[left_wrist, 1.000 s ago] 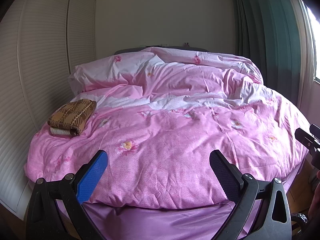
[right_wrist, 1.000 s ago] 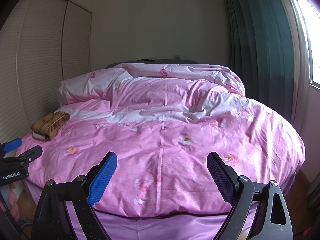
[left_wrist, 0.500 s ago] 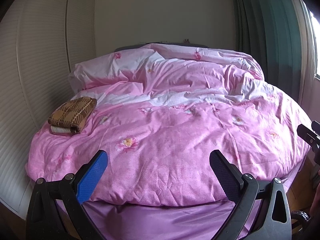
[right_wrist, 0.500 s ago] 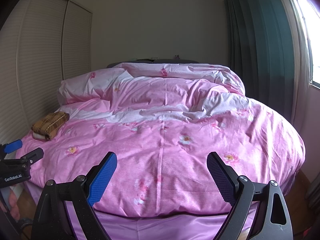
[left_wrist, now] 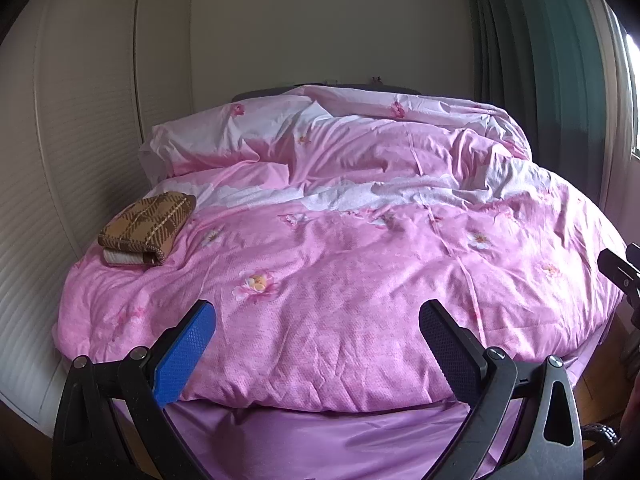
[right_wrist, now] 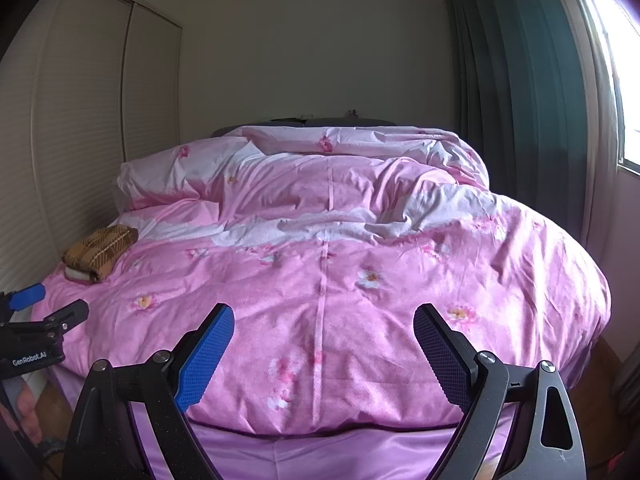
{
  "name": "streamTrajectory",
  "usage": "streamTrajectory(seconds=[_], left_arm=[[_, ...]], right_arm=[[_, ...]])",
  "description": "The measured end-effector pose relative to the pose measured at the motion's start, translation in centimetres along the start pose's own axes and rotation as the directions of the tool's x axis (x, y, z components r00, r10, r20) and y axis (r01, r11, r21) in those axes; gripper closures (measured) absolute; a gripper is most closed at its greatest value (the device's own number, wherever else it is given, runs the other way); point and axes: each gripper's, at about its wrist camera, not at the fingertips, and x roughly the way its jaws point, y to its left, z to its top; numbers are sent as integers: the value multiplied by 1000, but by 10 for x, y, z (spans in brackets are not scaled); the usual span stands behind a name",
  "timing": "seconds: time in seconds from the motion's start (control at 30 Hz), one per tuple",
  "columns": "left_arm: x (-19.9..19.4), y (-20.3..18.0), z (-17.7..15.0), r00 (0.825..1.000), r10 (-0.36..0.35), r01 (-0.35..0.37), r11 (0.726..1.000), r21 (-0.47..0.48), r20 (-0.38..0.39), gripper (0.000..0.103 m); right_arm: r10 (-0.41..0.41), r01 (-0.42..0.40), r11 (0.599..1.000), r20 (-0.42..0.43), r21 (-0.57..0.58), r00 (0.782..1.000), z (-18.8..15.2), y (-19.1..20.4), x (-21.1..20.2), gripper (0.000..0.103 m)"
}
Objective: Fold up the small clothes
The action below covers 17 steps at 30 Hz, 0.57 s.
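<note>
The left gripper (left_wrist: 318, 322) has its two fingers spread wide with nothing between them, hovering at the foot of a bed and pointing slightly downward across it. The right gripper (right_wrist: 324, 326) is spread wide and empty as well, held beside the left one at the same end of the bed. From the right wrist view, the left gripper's fingertips show at the left edge; from the left wrist view, part of the right gripper shows at the right edge. A rumpled pink duvet (left_wrist: 360, 280) printed with small flowers covers the whole bed, with a paler pink and white stretch toward the head. A folded brown plaid garment (left_wrist: 146, 226), with a white layer showing under its near edge, lies on the duvet at the far left side of the bed, well apart from both grippers and close to the slatted wardrobe doors (left_wrist: 80, 140). Dark green curtains (right_wrist: 520, 100) hang along the right wall beside a bright window (right_wrist: 620, 60).
</note>
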Motion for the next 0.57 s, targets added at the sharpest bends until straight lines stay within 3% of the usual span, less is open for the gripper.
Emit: streamTrajectory(seconds=[0.57], left_arm=[[1,-6,2,999,-29,29,1000,-3,-15,0]], right_arm=[[-2,2,1000,1,1,1000,0,1,0,11]])
